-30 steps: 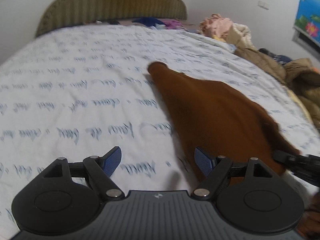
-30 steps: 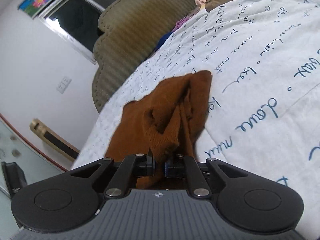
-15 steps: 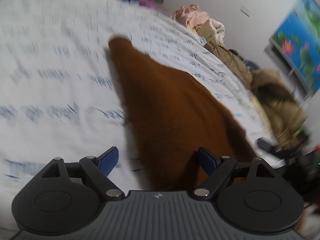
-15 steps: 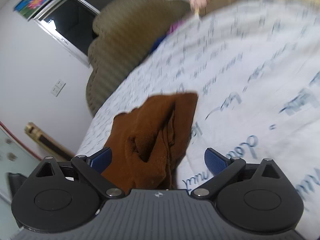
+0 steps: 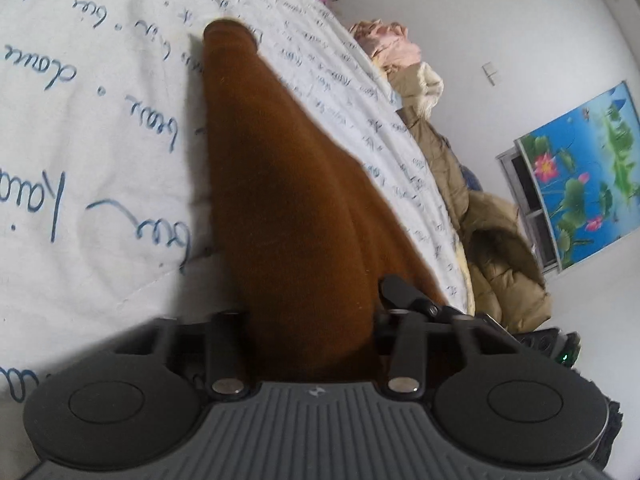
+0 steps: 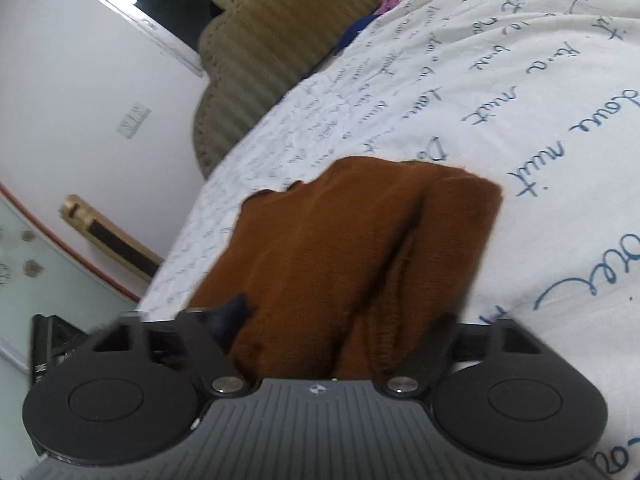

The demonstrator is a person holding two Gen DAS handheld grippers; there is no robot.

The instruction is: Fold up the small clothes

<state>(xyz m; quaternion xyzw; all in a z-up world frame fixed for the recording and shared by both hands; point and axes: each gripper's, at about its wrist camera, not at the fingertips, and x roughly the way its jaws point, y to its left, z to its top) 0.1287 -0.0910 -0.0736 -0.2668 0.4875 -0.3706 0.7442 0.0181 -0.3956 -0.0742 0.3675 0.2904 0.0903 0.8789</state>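
Brown fuzzy garment (image 5: 288, 208), looks like a small pair of knit leggings or tights though I can't be sure, lies stretched out on the bed (image 5: 100, 128) over a white sheet with blue cursive writing. The left claw (image 5: 310, 320) has its fingers apart with the near end of the fabric bunched up between them, so it straddles the cloth and isn't pinching it yet as far as I can see. The right claw (image 6: 336, 324) is the same deal at its end: fingers spread wide, cloth sitting in the gap, one blue pad (image 6: 230, 314) showing at the left edge of the fabric. The far cuff (image 5: 228, 34) tapers off toward the headboard (image 6: 256, 40). Biggest risk imo: the fabric is thick and already doubled, with a deep crease running down the middle in the right wrist view, so if either claw closes it could catch only the top layer and the fold comes out lopsided. Also the sheet is soft and wrinkly, so a low grab could pinch bedding along with the garment. Pile of jackets (image 5: 492, 248) at the bed's edge is well clear.
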